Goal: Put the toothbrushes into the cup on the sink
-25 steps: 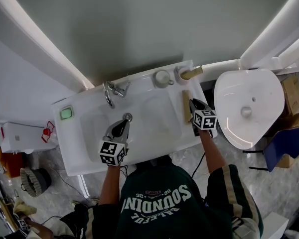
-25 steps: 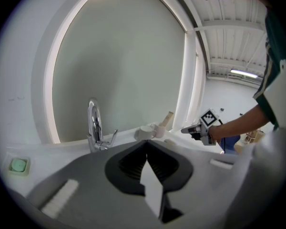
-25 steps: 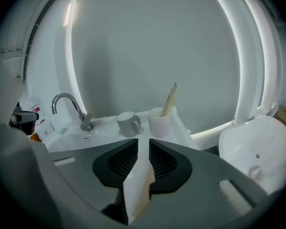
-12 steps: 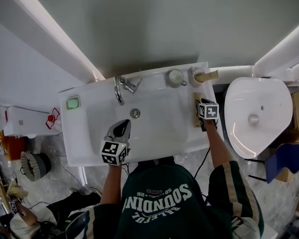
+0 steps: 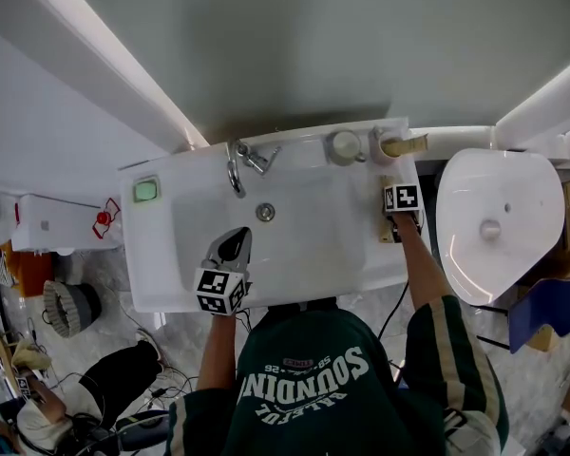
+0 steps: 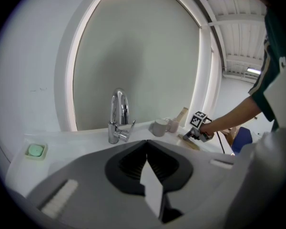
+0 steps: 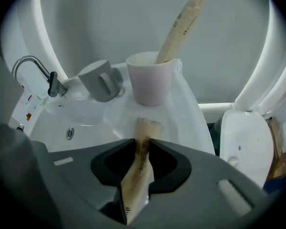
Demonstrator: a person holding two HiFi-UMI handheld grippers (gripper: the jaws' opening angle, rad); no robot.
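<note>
A paper-wrapped toothbrush [image 7: 142,149] lies flat on the right ledge of the white sink [image 5: 294,283], and shows as a tan strip [image 5: 384,228] in the head view. My right gripper [image 7: 142,144] is down over it. Its jaws are closing with the wrapper between them, touching both sides. Just beyond stands the white cup [image 7: 150,78] with another wrapped toothbrush [image 7: 181,25] leaning out of it. This cup [image 5: 384,146] sits at the sink's back right corner. My left gripper [image 5: 233,242] hovers over the front of the basin, shut and empty.
A grey mug [image 7: 99,80] stands to the left of the cup. The chrome faucet [image 5: 242,164] is at the back middle, the drain [image 5: 265,213] lies below it, and a green soap [image 5: 146,191] sits at the back left. A white fixture [image 5: 499,226] lies to the right of the sink.
My right gripper has shifted from beside the lying toothbrush to over it, with its jaws around the wrapper. The left gripper has stayed over the basin. The head view has drifted.
</note>
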